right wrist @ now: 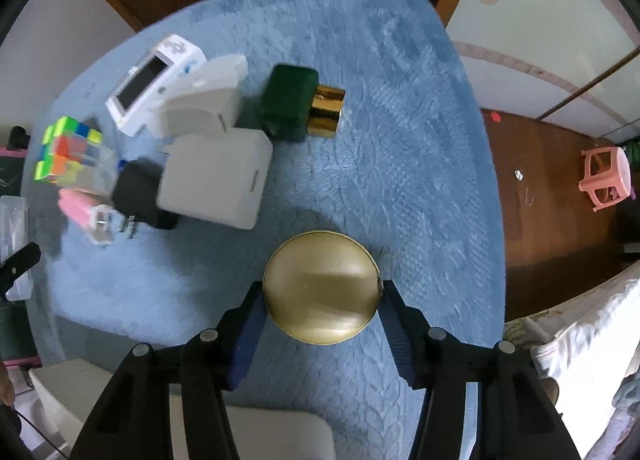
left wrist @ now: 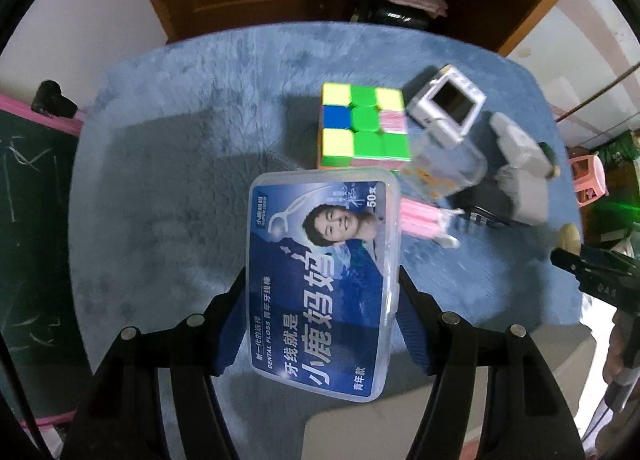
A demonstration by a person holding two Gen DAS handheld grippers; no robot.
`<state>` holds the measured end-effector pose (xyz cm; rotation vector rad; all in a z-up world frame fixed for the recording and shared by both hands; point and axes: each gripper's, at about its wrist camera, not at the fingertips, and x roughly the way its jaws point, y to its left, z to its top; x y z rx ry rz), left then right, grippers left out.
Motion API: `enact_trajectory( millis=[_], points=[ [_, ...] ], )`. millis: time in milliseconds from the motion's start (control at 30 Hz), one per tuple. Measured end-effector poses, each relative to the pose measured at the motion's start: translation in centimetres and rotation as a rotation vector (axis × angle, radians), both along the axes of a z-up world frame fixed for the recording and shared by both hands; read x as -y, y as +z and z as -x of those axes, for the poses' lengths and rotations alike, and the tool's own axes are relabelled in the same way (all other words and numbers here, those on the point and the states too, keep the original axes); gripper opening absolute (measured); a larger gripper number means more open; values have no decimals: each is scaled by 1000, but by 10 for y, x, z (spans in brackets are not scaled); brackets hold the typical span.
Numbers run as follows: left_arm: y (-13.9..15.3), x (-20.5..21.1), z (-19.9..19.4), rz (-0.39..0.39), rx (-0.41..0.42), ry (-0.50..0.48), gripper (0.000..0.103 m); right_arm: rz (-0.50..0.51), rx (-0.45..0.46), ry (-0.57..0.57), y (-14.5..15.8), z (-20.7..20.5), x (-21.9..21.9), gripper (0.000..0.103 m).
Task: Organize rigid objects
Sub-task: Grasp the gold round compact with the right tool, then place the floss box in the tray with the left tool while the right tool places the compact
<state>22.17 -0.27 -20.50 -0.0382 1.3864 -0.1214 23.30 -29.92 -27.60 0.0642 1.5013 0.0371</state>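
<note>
Two sets of tongs are at work over the blue fleece surface. The left tongs are clamped on a clear dental floss box, with a colour cube at twelve o'clock. The right tongs flank a round gold tin — pads at its rim, contact uncertain.

The left gripper points steeply down, its two black fingers with blue ribbed pads pressed against the long sides of a clear floss box, which it carries above the table. The right gripper points straight down, its pads set against opposite sides of a round gold tin, one on the left edge and one on the right.
</note>
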Motion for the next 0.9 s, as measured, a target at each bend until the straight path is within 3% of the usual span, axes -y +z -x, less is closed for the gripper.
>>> enact_trajectory(
  millis=[433, 667, 900],
  points=[
    [108, 4, 66, 63, 135, -98, 69, -59, 245, 22, 140, 60, -15, 56],
    [142, 17, 103, 121, 175, -168, 69, -90, 326, 27, 183, 104, -25, 56],
    [152, 36, 133, 127, 204, -253, 69, -75, 372, 26, 204, 150, -38, 56]
  ],
)
